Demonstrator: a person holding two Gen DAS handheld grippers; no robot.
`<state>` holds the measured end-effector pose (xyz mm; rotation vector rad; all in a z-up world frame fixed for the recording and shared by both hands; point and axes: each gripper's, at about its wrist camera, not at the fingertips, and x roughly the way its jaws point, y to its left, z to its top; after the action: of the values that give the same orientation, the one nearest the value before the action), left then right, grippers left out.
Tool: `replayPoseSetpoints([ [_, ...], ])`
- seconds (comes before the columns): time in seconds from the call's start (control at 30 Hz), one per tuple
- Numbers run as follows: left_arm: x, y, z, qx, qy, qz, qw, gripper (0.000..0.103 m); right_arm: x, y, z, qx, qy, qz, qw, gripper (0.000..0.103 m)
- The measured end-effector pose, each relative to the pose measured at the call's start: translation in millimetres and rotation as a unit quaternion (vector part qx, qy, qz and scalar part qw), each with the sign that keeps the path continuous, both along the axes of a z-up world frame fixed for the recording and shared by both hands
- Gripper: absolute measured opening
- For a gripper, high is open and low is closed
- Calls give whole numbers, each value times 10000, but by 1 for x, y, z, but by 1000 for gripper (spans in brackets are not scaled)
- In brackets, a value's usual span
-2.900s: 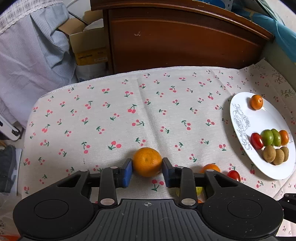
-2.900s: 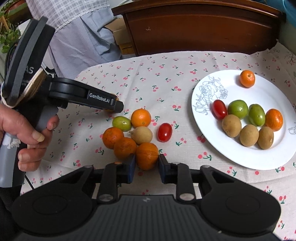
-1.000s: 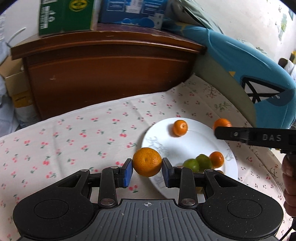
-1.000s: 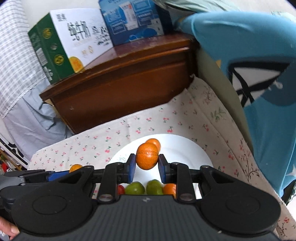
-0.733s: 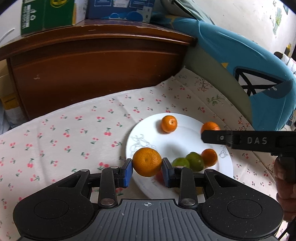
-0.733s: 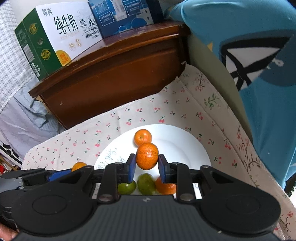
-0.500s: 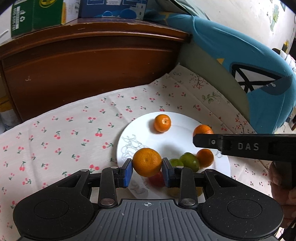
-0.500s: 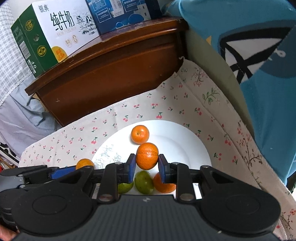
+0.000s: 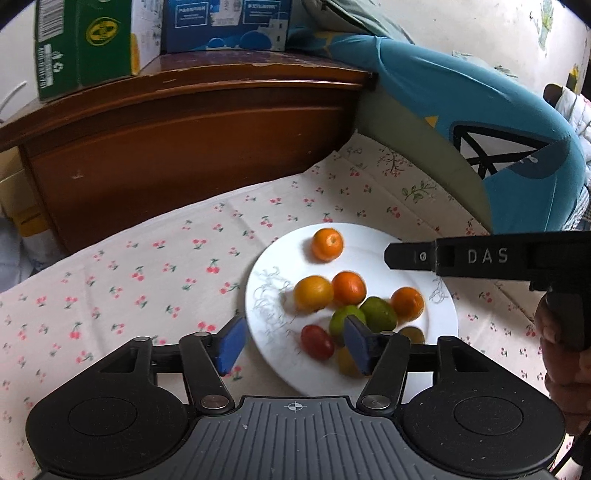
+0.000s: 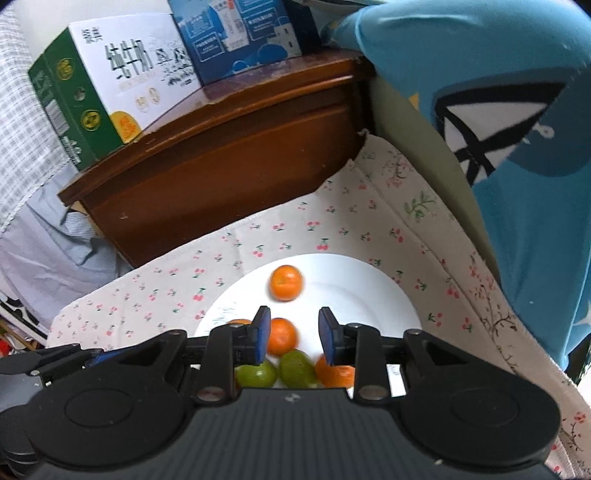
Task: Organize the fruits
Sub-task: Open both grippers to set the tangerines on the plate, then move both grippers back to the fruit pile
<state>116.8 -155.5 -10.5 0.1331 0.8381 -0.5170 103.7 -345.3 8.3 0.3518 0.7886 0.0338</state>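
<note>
**Both grippers let go over the fruit plate**

On the far left, a green and white box (image 10: 92, 107) sits on top of a brown wooden cabinet (image 9: 184, 155). A blue box (image 10: 240, 33) sits beside it. Below the cabinet lies a cloth with little red cherries (image 9: 140, 273) printed on it.

The left gripper (image 9: 291, 345) hangs over the near left edge of the white plate (image 9: 439, 332). Its blue fingers (image 9: 231, 345) are spreading apart, and nothing is between them. You can see the plate and a small red tomato (image 9: 317, 341) through the gap.

On the plate, two oranges sit side by side in the middle. The yellow-orange one (image 9: 314, 293) is on the left and touches the darker orange one (image 9: 349, 288) on its right. Another orange (image 9: 327, 243) sits alone at the far side of the plate. Two green fruits (image 9: 369, 315) lie close together nearer the front, and one more orange (image 9: 408, 302) sits just to their right.

The right gripper (image 10: 295, 338) comes in from the right side, held by a hand (image 9: 565, 354). Its blue fingers (image 10: 328, 339) are opening too, and they do not press on anything. In its own view an orange lies on the plate just below the left finger, apart from the right one.

Farthest right is a big blue cover (image 9: 498, 122) with a black and white shape on it.
</note>
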Motion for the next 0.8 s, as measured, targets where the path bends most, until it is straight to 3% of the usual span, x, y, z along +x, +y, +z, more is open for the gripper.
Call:
replayPoseSetpoints([
  [0.1, -8, 8, 3, 51, -13, 92, 9999, 66, -4, 7, 4, -30, -55, 142, 9999, 30],
  [0.47, -31, 38, 8, 280, 44, 449, 9986, 67, -22, 30, 14, 22, -152, 481, 9987, 33],
  [0.8, -51, 75, 14, 217, 122, 745, 9969, 67, -40, 47, 16, 86, -200, 767, 9968, 33],
])
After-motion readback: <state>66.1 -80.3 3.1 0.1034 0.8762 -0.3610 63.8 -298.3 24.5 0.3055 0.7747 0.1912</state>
